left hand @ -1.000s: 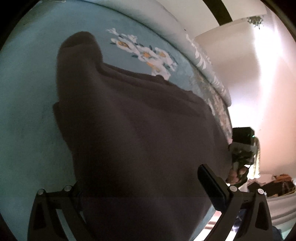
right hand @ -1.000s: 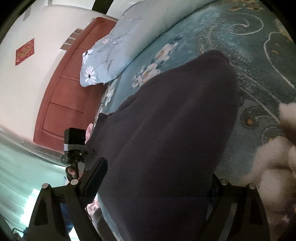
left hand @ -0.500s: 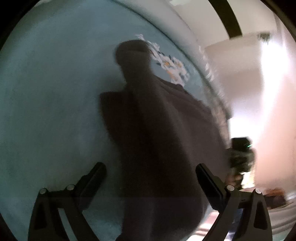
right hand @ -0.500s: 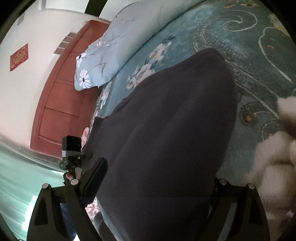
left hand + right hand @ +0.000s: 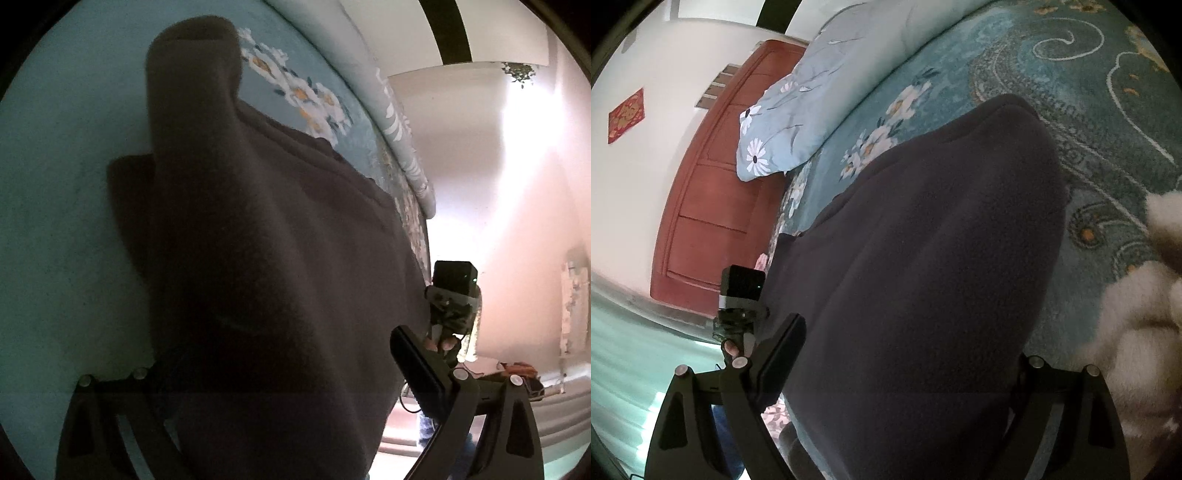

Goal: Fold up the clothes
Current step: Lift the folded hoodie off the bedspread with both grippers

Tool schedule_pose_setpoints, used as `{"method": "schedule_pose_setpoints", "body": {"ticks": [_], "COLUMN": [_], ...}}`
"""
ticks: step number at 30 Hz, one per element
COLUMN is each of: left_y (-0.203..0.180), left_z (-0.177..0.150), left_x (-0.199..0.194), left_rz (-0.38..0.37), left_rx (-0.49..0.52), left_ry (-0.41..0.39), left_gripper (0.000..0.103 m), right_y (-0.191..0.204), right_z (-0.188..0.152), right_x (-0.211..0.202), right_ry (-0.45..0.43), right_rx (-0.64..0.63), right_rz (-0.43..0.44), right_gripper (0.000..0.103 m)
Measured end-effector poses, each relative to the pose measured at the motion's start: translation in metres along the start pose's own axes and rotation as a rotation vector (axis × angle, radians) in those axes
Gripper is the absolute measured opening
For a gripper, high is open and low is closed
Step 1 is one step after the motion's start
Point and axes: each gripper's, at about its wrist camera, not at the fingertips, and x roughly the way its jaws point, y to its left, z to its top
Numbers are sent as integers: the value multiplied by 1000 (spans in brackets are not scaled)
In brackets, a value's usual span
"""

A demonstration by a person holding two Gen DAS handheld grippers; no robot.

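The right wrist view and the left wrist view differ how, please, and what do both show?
Only the right wrist view shows the floral pillow, the red-brown wooden door and a white fluffy item. Only the left wrist view shows a bright pinkish wall. Both show the dark garment draped over each claw on the teal floral bedspread, and the other hand's device.

no text, label or number can be read anywhere.

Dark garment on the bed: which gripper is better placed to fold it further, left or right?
Probably left. The left gripper, open, faces the sleeve that sticks out over the bedspread; the right gripper, open too, faces only the garment and its smooth body.
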Motion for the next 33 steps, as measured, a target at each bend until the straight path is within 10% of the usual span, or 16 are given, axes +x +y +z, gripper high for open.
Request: {"method": "schedule_pose_setpoints", "body": {"ticks": [11,33], "left_y": [-22,-224], "left_z": [-25,-115], "left_x": [-14,-59], "left_rz": [91,-11], "left_rx": [20,372], "left_ry": [-177,-283], "left_gripper": [49,43], "right_y": [17,148], "right_z": [-3,-92], "right_x": [-11,-180], "right_ry": [-28,-242], "right_rx": [12,-149], "right_rz": [-108,-97], "right_gripper": [43,40]}}
